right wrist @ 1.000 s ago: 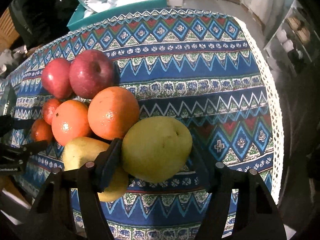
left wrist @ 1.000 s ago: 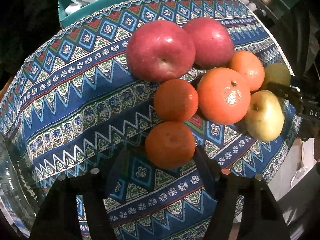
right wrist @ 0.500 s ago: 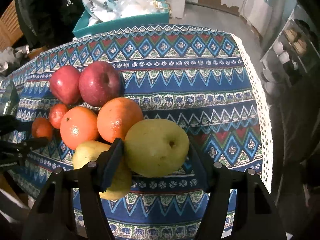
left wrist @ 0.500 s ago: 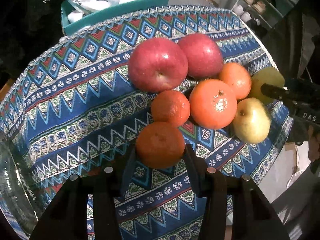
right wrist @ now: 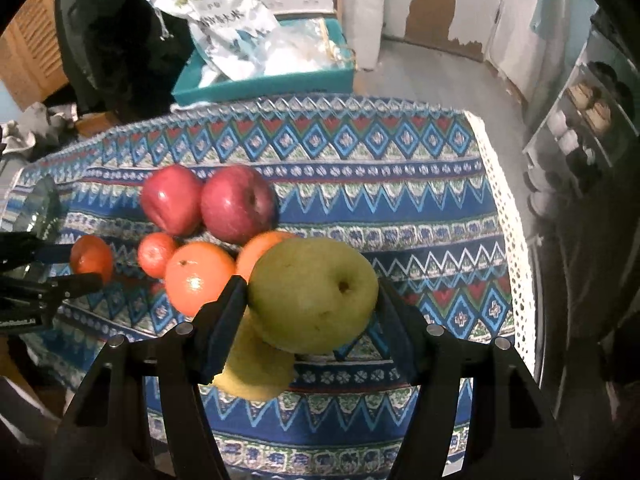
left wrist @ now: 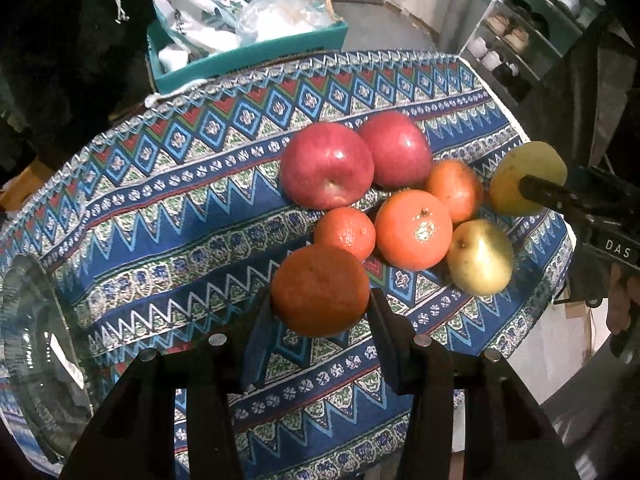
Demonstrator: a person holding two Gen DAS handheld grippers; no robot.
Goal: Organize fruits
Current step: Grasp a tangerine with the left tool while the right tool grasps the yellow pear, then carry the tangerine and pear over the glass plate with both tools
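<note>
The left gripper point(left wrist: 320, 312) is clamping a tangerine point(left wrist: 320, 292); the right gripper point(right wrist: 312, 312) is gripping a pear point(right wrist: 312, 294), both at six o'clock.

The left black two-finger gripper point(left wrist: 320, 316) is pointing steeply down, its jaws clamping a small round orange tangerine point(left wrist: 320, 291). The right black two-finger gripper point(right wrist: 312, 308) is gripping a large yellow-green pear point(right wrist: 313, 294).

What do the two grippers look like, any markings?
Both are matte black. The left gripper has two angular arms ending in flat dark-blue jaw pads, with small round silver screw heads along the frame. The right gripper has the same build. Seen from the left wrist view, the right gripper's body carries white lettering "DAS", cut off by the frame. No cables or sleeves show.
</note>
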